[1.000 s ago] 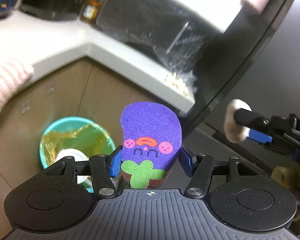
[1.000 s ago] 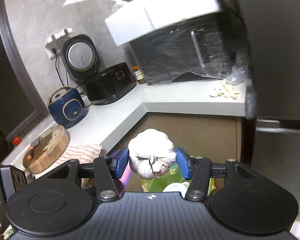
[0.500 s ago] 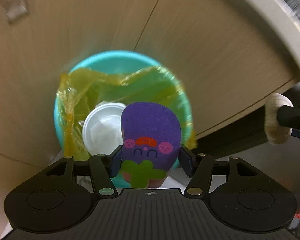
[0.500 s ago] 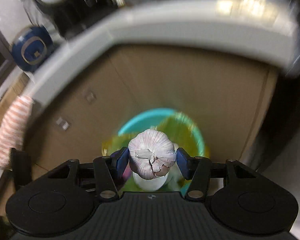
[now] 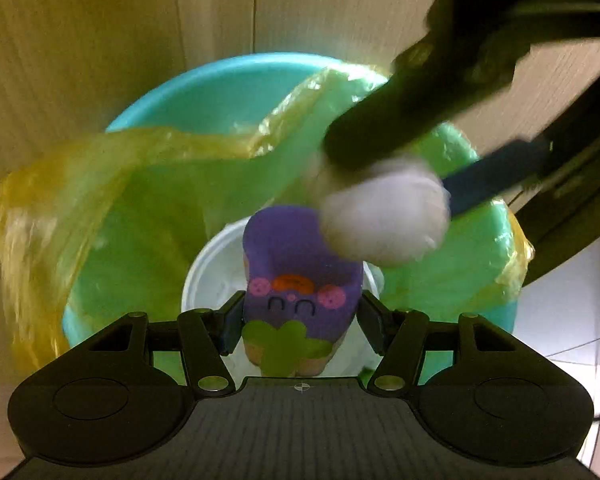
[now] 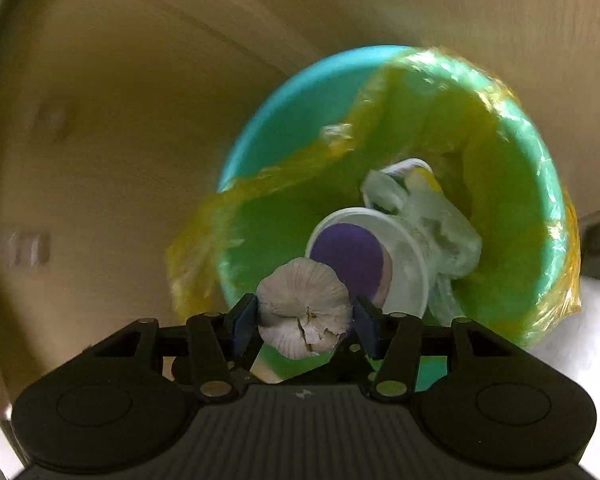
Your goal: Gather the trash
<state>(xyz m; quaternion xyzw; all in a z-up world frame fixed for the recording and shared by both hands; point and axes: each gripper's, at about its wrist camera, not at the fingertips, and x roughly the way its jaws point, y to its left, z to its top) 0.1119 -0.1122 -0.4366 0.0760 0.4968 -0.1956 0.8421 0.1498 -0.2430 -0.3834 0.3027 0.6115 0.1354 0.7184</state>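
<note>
With the left claw [image 5: 300, 320] clamped on the purple sponge [image 5: 300, 276] and the right claw [image 6: 305, 322] on the garlic [image 6: 304, 312], both over the lined bin [image 5: 204, 92], release each in turn, well inside the rim.

light wooden cabinet doors [image 5: 100, 40] above a pale floor [image 5: 560, 320]

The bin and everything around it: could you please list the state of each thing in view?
Teal bin: upright, holding trash.
Yellow liner: slumped, partly off the rim.
White cup: inside the bin, lying on its side.
Purple sponge: clamped in the left tool, above the bin.
Garlic bulb: clamped in the right tool, above the bin.
</note>
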